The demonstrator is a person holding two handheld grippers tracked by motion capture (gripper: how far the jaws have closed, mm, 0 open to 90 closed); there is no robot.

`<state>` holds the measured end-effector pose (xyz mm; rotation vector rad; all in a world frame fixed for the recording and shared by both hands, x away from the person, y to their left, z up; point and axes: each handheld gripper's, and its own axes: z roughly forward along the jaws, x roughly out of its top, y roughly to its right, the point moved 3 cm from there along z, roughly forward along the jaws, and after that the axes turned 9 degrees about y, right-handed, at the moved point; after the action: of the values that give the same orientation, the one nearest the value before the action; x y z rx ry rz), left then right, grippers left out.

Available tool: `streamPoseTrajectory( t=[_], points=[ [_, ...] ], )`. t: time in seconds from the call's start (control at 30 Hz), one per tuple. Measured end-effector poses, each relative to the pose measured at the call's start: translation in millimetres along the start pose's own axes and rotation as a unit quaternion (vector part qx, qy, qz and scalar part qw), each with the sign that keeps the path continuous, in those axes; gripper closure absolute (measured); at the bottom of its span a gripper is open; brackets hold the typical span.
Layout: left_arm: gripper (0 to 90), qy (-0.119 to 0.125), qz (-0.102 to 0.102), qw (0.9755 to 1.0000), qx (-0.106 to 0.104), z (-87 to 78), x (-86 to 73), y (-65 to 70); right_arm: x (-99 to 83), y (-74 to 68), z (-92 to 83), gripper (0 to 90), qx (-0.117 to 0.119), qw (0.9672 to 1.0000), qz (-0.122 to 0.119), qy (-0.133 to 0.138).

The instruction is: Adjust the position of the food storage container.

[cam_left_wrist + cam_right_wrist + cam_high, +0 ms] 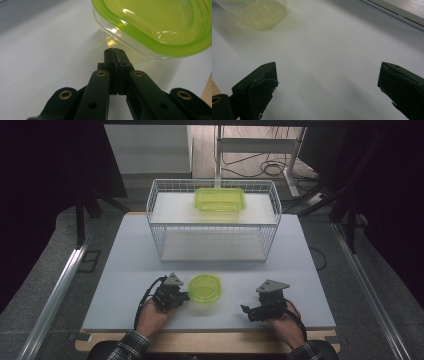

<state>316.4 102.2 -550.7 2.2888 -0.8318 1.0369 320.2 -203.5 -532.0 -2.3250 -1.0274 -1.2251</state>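
Left gripper (pixel 115 50) had its jaws pressed together, empty, tips just beside the green-lidded container (pixel 155 27); right gripper (pixel 327 82) gaped wide, empty.

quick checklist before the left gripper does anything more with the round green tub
1. Left gripper shut with nothing between the jaws: ok.
2. Its tips at the tub wall: close, contact cannot tell.
3. Tub upright on the table, lid on: ok.
4. Right gripper open and off to the side: ok.
5. Basket shelf holds a green box; room beside it: ok.
6. Tub's contents: cannot tell.
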Motion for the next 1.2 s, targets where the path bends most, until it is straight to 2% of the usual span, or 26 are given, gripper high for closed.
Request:
streamPoseTrajectory(
  t=[0.2, 0.33, 0.53, 0.63, 0.77, 0.9, 0.93, 1.03, 1.2],
  points=[
    [89.8, 0.001, 0.006, 0.9997, -0.022, 10.6, 3.9, 12.2, -0.2, -0.5, 0.4, 2.8, 0.001, 1.0000, -0.001, 0.000],
    [87.3, -0.002, 0.015, 0.9998, -0.015, 11.7, 1.7, 14.0, -0.3, 0.1, 0.1, 2.9, 0.001, 1.0000, 0.001, 0.000],
    [63.7, 0.022, 0.023, 0.9994, 0.013, -4.5, -3.0, 9.9, 0.1, 1.5, -0.9, 2.8, 0.005, 0.9999, 0.008, 0.005],
    [50.8, 0.030, 0.039, 0.9985, 0.025, -17.3, -6.8, 10.1, 0.6, 1.6, -1.3, 2.8, 0.008, 0.9998, 0.014, 0.009],
    [36.3, 0.046, 0.042, 0.9974, 0.034, -29.2, -9.2, 8.7, 1.5, 1.8, -1.9, 2.8, 0.013, 0.9997, 0.016, 0.013],
    [21.9, 0.064, 0.037, 0.9964, 0.043, -36.2, -13.9, 5.3, 1.6, 2.4, -2.2, 2.7, 0.018, 0.9995, 0.019, 0.018],
    [19.6, 0.062, 0.039, 0.9959, 0.053, -38.0, -16.3, 4.0, 1.6, 2.5, -2.3, 2.7, 0.020, 0.9994, 0.020, 0.018],
    [12.4, 0.062, 0.035, 0.9955, 0.063, -41.9, -20.4, 2.2, 1.7, 2.5, -2.2, 2.5, 0.025, 0.9992, 0.022, 0.022],
    [6.7, 0.060, 0.032, 0.9944, 0.081, -49.1, -26.3, 1.3, 1.2, 2.7, -1.5, 2.3, 0.030, 0.9991, 0.022, 0.021]
  ],
)
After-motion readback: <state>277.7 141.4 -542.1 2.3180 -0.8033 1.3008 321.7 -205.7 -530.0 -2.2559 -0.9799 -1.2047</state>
